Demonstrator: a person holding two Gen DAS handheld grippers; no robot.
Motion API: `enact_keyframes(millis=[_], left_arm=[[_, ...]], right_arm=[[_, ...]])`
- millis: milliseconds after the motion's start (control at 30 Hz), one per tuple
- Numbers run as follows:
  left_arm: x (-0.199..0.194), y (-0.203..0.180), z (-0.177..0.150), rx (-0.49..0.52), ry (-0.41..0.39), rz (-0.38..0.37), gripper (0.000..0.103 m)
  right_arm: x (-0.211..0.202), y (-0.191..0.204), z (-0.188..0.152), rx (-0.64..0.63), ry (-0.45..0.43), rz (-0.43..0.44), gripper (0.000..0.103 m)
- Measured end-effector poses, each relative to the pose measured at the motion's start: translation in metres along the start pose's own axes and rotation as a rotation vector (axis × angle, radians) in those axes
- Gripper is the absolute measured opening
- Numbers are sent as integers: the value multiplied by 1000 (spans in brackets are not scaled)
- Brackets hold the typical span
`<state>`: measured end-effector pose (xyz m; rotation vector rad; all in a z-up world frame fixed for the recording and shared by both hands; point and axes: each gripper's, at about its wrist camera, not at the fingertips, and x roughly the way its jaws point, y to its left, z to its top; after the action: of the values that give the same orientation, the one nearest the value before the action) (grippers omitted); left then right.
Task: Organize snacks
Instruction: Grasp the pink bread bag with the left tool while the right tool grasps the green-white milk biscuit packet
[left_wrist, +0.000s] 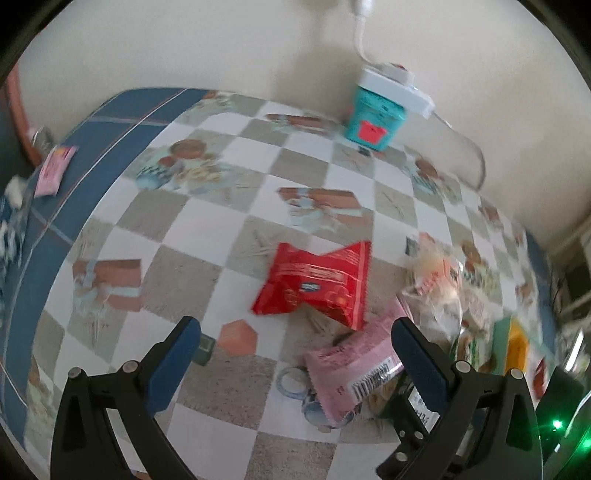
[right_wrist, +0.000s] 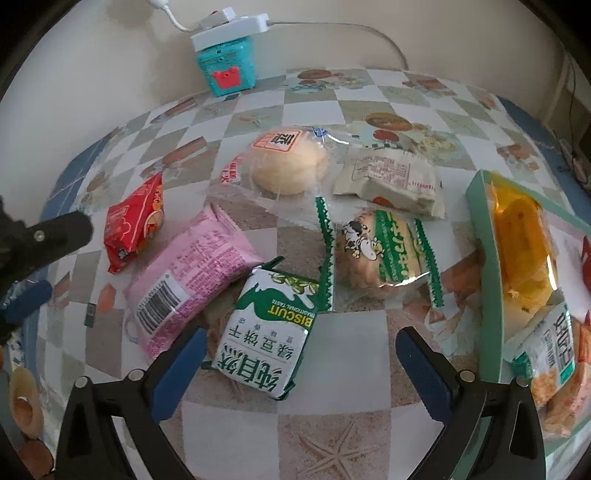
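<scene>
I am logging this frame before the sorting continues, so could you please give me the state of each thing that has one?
Left claw: open, empty.
Right claw: open, empty.
Red snack packet: sealed, lying on the table.
Pink snack packet: sealed, lying flat.
Green biscuit packet: sealed, between the right claw's fingers, not gripped.
Wrapped bun: sealed.
Green tray: holds several snacks.

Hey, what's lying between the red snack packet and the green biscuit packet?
The pink snack packet, seen in the right wrist view, lies between the red snack packet and the green biscuit packet.
</scene>
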<state>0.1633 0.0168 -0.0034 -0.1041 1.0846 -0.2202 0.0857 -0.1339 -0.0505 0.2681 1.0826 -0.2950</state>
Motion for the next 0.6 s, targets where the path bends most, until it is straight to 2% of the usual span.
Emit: enact_keyframes(millis=[167,267,367,467,600], left_arm=[[8,-28,-6,96,25,0,102],[12,-41,-11,152,37,13,102],[17,-48,-14,165,54,7,101],[23,-53,-17,173,75,9,86],[30,-61,-21,206,96,26,81]], right_arm=[[1,-4,-1,-10,2,-1,102],[0,-8,-2,-20,0,-9,93],[-2,-12,-4,-33,5,-21,84],[-2,-18,-5,-40,19,-11,73],[-3,-23,-5,-48,22,-2,64]])
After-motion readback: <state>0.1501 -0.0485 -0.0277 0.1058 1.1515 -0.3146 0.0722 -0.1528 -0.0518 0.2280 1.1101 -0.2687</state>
